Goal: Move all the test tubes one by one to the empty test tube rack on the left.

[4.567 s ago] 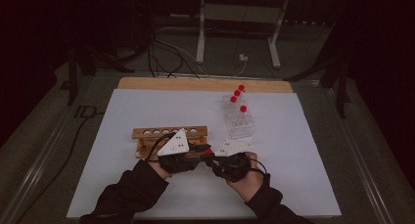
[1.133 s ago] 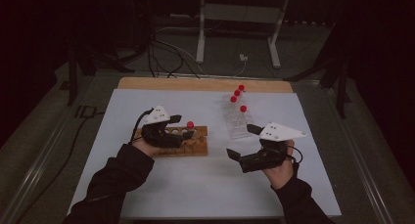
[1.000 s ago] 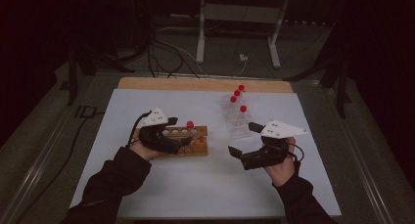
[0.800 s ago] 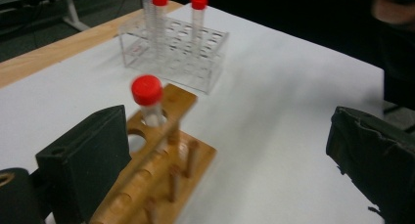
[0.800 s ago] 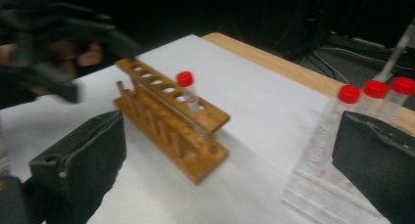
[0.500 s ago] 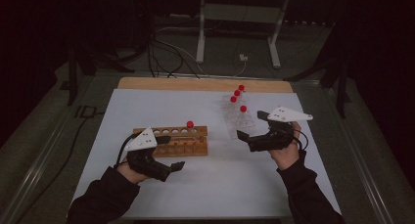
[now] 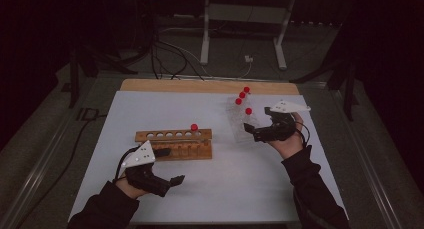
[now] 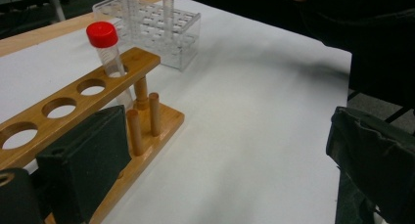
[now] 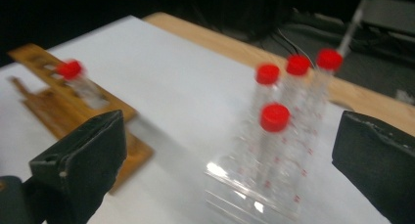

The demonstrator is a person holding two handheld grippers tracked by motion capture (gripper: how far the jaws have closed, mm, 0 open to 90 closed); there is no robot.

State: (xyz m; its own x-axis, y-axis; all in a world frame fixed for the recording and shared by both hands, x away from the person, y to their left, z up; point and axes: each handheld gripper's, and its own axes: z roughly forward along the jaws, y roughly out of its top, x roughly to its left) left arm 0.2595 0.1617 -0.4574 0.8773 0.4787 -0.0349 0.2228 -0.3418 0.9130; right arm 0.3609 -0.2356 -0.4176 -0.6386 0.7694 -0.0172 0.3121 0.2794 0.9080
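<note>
A wooden tube rack lies left of centre on the white mat, with one red-capped tube standing in its rightmost hole. A clear plastic rack at the right holds several red-capped tubes. My left gripper hovers open just in front of the wooden rack, and the tube stands beyond its left jaw. My right gripper is open and empty beside the clear rack, facing the tubes that stand between its spread jaws. Nothing is held.
The white mat lies on a wooden tabletop whose far edge shows. Cables and a metal stand sit on the floor beyond. The person's dark sleeves come in from the bottom.
My left gripper has drawn back from the wooden rack toward the near edge, leaving the tube standing in it. My right gripper has moved forward to the clear rack.
</note>
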